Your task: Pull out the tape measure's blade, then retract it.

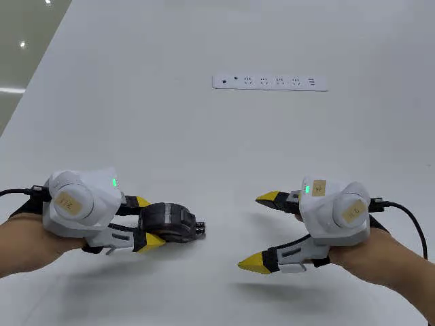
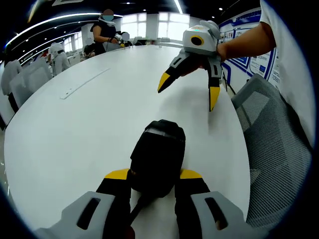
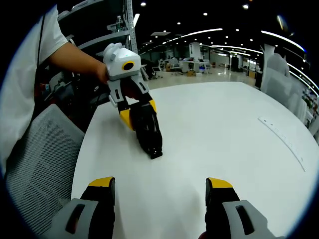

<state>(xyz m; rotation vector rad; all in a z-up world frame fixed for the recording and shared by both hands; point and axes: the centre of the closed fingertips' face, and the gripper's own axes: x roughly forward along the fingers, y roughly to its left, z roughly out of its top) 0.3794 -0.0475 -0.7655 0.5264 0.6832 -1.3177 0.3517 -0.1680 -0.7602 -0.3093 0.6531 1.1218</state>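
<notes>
A black tape measure (image 1: 168, 222) rests on the white table, gripped between the yellow-tipped jaws of my left gripper (image 1: 147, 221). Its blade tab (image 1: 201, 229) points right and no blade is drawn out. In the left gripper view the tape measure (image 2: 157, 155) sits between the two jaws, with my right gripper (image 2: 188, 89) facing it from beyond. My right gripper (image 1: 264, 229) hovers open a short way right of the tape measure, nothing between its fingers. In the right gripper view the tape measure (image 3: 148, 131) lies ahead, held by the left gripper (image 3: 135, 112).
A white power strip (image 1: 269, 82) lies flat on the table (image 1: 204, 136) farther back, also seen as a strip (image 3: 281, 135) at the right. A mesh chair (image 2: 271, 159) stands at the table's edge. People sit at the table's far end (image 2: 105, 30).
</notes>
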